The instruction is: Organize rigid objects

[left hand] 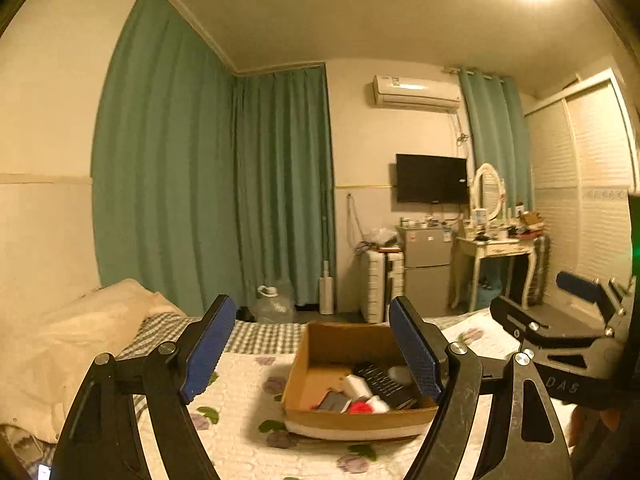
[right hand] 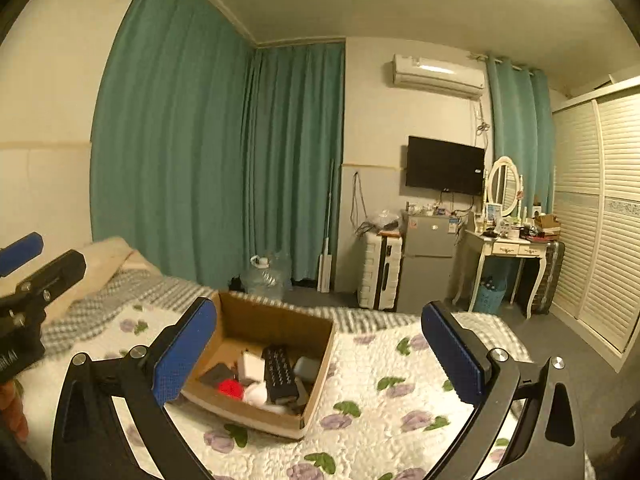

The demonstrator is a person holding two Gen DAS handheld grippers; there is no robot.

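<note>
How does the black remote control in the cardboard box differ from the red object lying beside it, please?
The remote control is black, long and flat with rows of buttons; the red object is bright red, small and rounded. The remote control spans much of the box's floor; the red object sits near the front wall. Both lie loose inside the open cardboard box.

A brown cardboard box (right hand: 320,364) sits on a white quilt (right hand: 400,420) printed with purple flowers and green leaves, beside a grey-and-white checked sheet (left hand: 264,336). Teal curtains (left hand: 208,184) hang behind. Both grippers are black with blue pads (right hand: 184,354).
</note>
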